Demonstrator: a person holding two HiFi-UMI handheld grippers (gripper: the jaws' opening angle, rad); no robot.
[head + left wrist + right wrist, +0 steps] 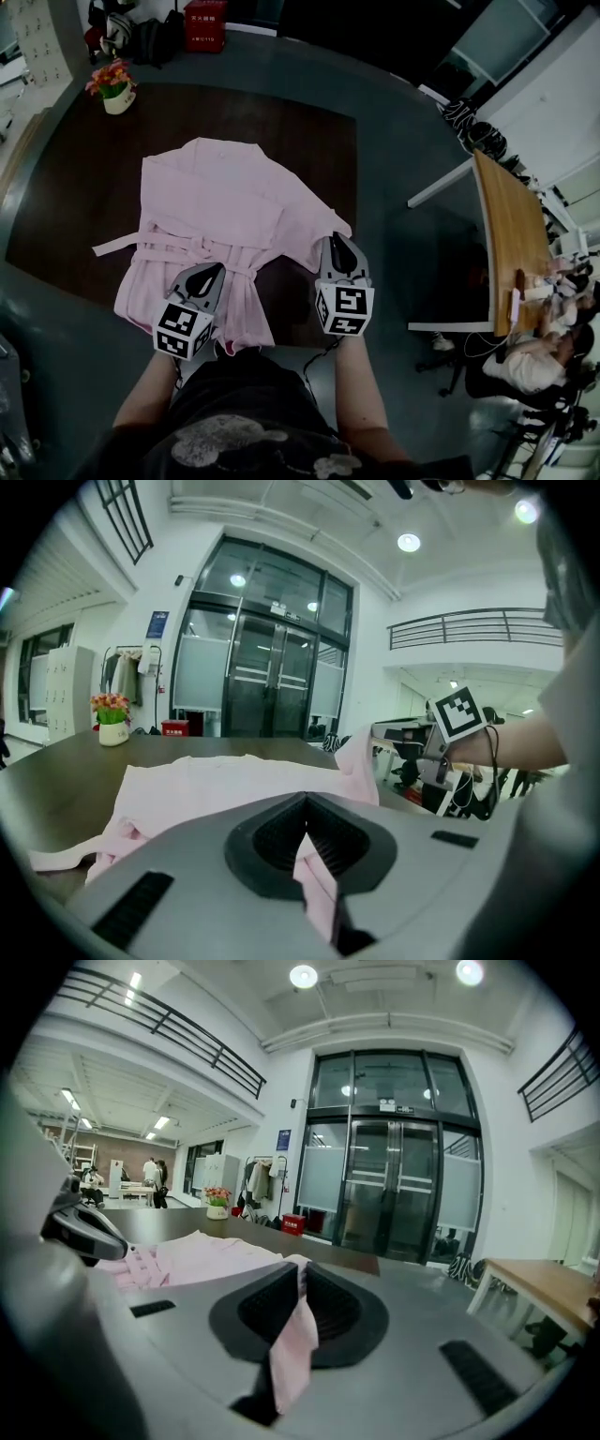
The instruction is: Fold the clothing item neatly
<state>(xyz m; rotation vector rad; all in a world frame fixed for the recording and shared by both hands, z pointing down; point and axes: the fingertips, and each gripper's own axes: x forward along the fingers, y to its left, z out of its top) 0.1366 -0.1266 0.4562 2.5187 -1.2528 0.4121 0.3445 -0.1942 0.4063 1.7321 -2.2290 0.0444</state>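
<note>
A pale pink robe (214,220) with a tied belt lies spread on the dark brown table (56,187), collar end away from me. My left gripper (208,277) is shut on the robe's cloth near its lower middle; a pink fold (317,883) hangs between the jaws in the left gripper view. At the garment's right corner my right gripper (336,246) is shut on the cloth, and a pink strip (294,1344) is pinched in its jaws. The robe (187,1258) stretches away to the left in the right gripper view.
A white pot of flowers (113,86) stands at the table's far left corner. Grey floor lies around the table. A wooden desk (511,239) with seated people is at the right. A red box (205,24) sits on the floor beyond.
</note>
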